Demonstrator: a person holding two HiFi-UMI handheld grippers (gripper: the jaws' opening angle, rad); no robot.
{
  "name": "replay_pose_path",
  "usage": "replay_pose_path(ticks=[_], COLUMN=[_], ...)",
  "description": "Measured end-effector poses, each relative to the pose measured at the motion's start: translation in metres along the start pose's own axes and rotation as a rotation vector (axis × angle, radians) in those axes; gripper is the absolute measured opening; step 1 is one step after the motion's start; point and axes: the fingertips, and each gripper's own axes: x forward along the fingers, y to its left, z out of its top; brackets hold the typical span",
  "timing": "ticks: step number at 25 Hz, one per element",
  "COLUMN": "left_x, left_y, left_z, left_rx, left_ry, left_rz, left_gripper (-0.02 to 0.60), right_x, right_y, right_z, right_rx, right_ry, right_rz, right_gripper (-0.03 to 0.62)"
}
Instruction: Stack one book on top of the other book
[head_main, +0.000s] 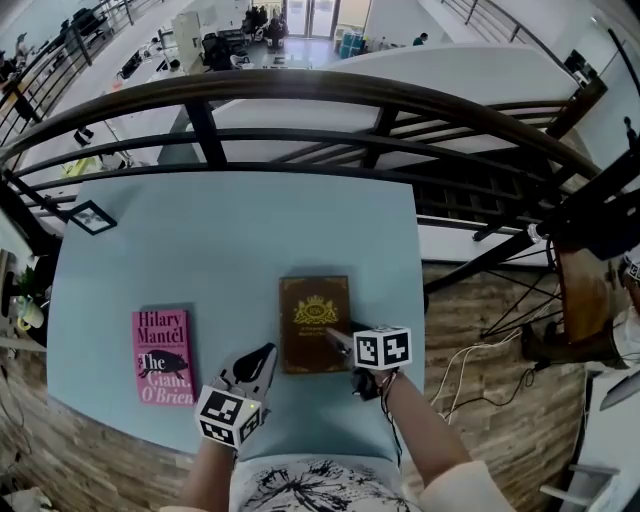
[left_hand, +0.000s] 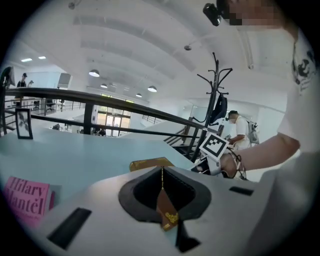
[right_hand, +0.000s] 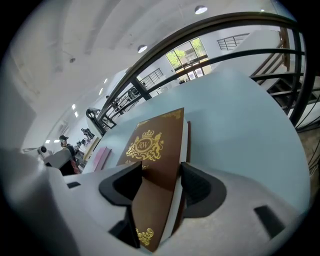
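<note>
A brown book (head_main: 312, 305) with a gold crest lies flat on the pale blue table (head_main: 230, 240), right of centre. My right gripper (head_main: 332, 334) is at its near right corner. In the right gripper view the jaws (right_hand: 161, 172) stand wide and open, with that corner of the brown book (right_hand: 155, 145) deep between them. A pink book (head_main: 160, 355) lies flat near the table's left front. My left gripper (head_main: 264, 353) hovers just left of the brown book's near corner, shut and empty. In the left gripper view its tips (left_hand: 161, 167) point at the brown book (left_hand: 150, 163).
A small black picture frame (head_main: 92, 216) stands at the table's far left corner. A dark curved railing (head_main: 300, 100) runs behind the table, with stairs beyond to the right. Bare tabletop lies between the two books. A coat stand (left_hand: 215, 100) rises off to the right.
</note>
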Motion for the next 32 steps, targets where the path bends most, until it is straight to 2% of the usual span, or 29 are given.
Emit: replay_pose_path(ticks=[7, 8, 9, 10, 11, 12, 18, 22, 27, 32], left_x=[0.025, 0.029, 0.032, 0.037, 0.041, 0.044, 0.065, 0.075, 0.083, 0.084], left_y=[0.018, 0.020, 0.019, 0.018, 0.017, 0.017, 0.012, 0.013, 0.008, 0.007], left_z=[-0.035, -0.041, -0.047, -0.052, -0.057, -0.060, -0.088, -0.097, -0.104, -0.102], left_rx=[-0.166, -0.181, -0.200, -0.221, -0.245, -0.265, -0.363, -0.439, -0.589, -0.566], left_ry=[0.251, 0.291, 0.328, 0.357, 0.376, 0.390, 0.463, 0.475, 0.469, 0.478], left_rz=[0.062, 0.063, 0.055, 0.045, 0.037, 0.033, -0.005, -0.023, -0.083, -0.065], left_gripper=[0.015, 0.032, 0.110, 0.158, 0.181, 0.206, 0.241, 0.242, 0.242, 0.242], right_x=[0.003, 0.003, 0.003, 0.003, 0.003, 0.003, 0.003, 0.004, 0.003, -0.001], right_y=[-0.002, -0.002, -0.002, -0.002, -0.002, -0.003, -0.005, -0.005, -0.003, -0.004], right_z=[-0.003, -0.003, -0.003, -0.003, -0.003, -0.003, -0.004, -0.005, -0.002, -0.001], right_rx=[0.089, 0.089, 0.086, 0.081, 0.077, 0.073, 0.083, 0.087, 0.052, 0.024], right_ry=[-0.036, -0.036, -0.034, -0.033, -0.032, -0.032, -0.033, -0.036, -0.043, -0.065], right_rz=[0.039, 0.040, 0.040, 0.038, 0.038, 0.038, 0.064, 0.076, 0.070, 0.006], right_gripper=[0.249, 0.249, 0.249, 0.250, 0.250, 0.252, 0.275, 0.282, 0.261, 0.245])
